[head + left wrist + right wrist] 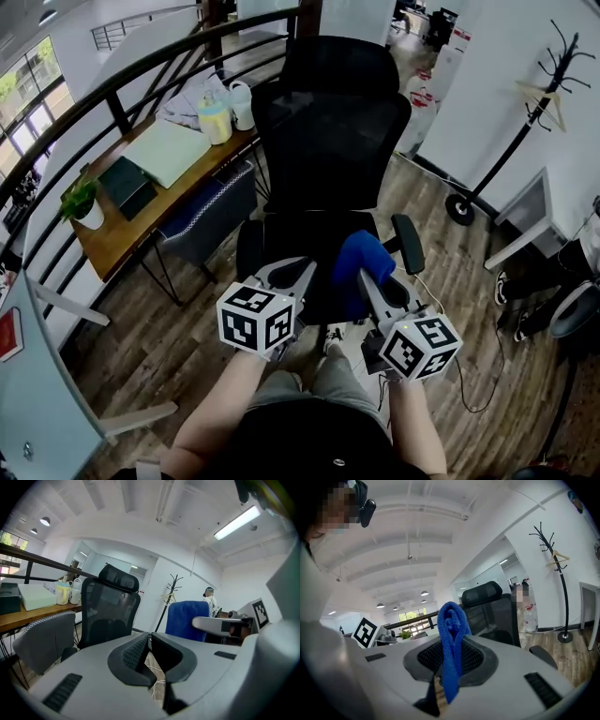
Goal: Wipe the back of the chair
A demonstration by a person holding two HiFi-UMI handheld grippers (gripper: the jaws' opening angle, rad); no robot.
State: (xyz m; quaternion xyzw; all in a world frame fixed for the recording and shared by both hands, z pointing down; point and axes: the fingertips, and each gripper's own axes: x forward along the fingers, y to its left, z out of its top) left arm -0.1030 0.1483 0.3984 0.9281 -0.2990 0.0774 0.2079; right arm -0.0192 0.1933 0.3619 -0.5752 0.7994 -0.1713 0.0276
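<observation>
A black mesh office chair (333, 150) with a headrest stands in front of me, facing me; its seat lies just beyond both grippers. The chair (108, 616) also shows in the left gripper view, and the chair (492, 609) in the right gripper view. My right gripper (364, 270) is shut on a folded blue cloth (362, 258), held over the seat's right side near the armrest (408, 242). The cloth (453, 641) hangs pinched between the jaws. My left gripper (292, 275) is shut with nothing in it, near the seat's front left.
A wooden desk (131, 230) with bottles, a pad and a potted plant (82, 202) stands at the left behind a grey chair (208, 217). A black railing (112, 89) curves behind. A coat stand (525, 122) is at the right. A cable lies on the wooden floor.
</observation>
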